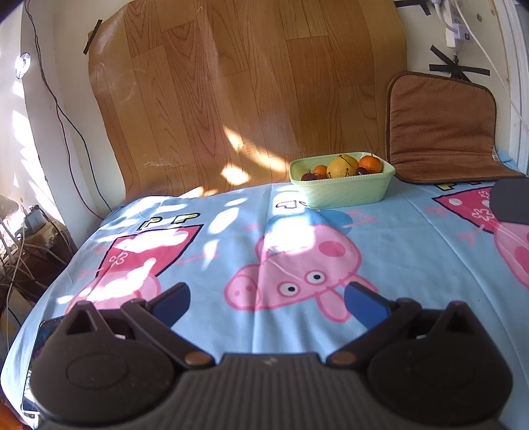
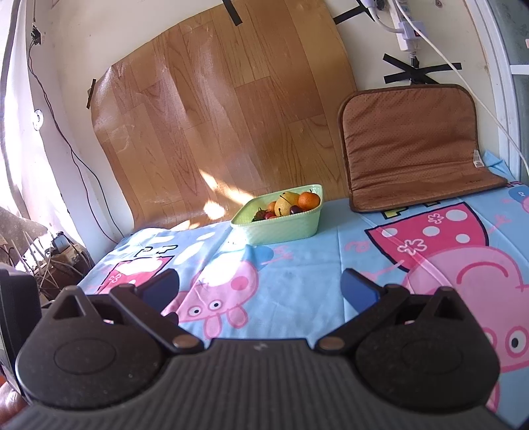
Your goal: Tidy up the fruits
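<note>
Looks like somebody's home: cartoon pig bedsheet (image 1: pixel 396 238) as a table cover, brown seat cushion (image 2: pixel 410 145) against the wall, power strip (image 2: pixel 408 31) dangling above.

Bare cloth (image 2: pixel 297 264) before basket (image 2: pixel 281 228); cushion (image 2: pixel 413 145) right.

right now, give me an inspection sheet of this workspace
surface: blue cartoon-pig cloth over the table, creased, sun patches
job's things: green basket at the far edge holds a yellow pear, oranges and small dark red fruits; no fruit seen loose on the cloth
clutter: brown cushion against the wall; phone at the near left edge
grippers: left gripper and right gripper, jaws wide, nothing held
cables: power strip with white leads on the wall; tangled wires off the left
surroundings: wood-pattern sheet taped to the wall
</note>
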